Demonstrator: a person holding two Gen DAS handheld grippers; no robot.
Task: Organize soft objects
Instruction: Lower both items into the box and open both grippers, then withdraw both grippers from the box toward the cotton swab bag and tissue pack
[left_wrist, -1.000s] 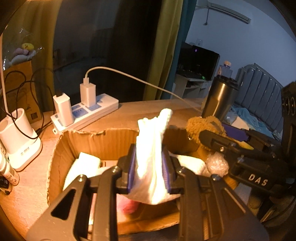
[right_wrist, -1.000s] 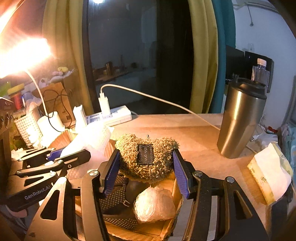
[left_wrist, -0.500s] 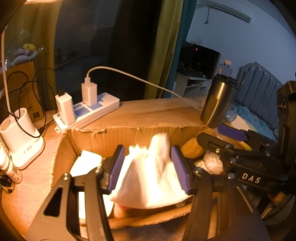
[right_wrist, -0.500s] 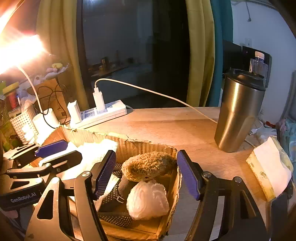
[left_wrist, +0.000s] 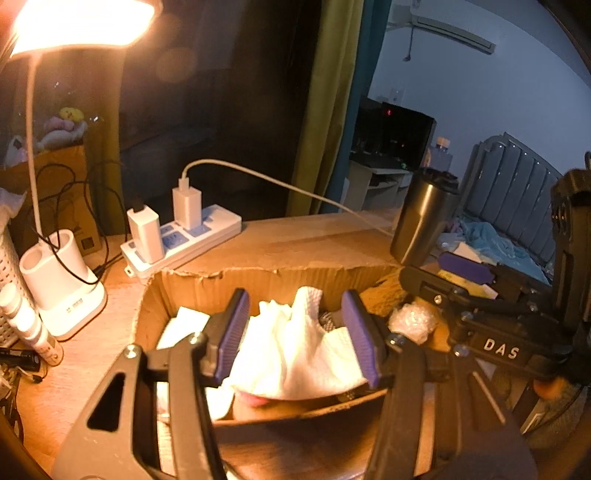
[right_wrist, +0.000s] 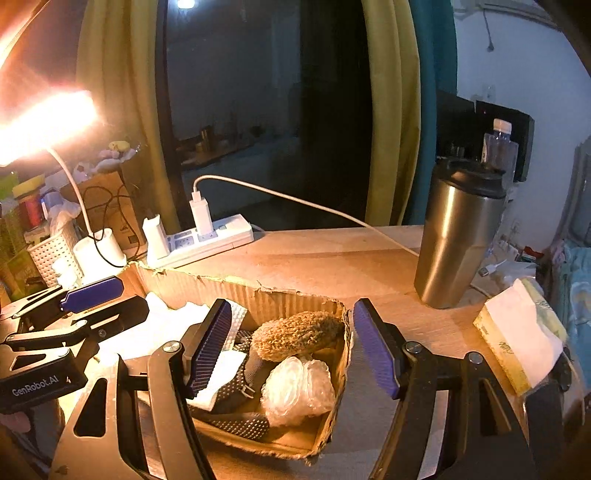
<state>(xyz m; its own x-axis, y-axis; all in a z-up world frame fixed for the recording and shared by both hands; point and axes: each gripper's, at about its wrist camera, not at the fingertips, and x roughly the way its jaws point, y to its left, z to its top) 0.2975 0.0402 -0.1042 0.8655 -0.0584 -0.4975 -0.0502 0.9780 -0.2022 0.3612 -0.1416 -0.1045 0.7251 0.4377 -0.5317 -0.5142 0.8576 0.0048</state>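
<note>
On the wooden desk (right_wrist: 317, 258), lamplit cardboard box (right_wrist: 258, 291).

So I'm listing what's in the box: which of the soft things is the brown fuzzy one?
The plush at the box's far right corner, just behind the clear bubble-wrap ball. The tissue is white.

"das" on the right tool (left_wrist: 476, 273); "genrobot.ai" on the left tool (right_wrist: 107, 306).
</note>
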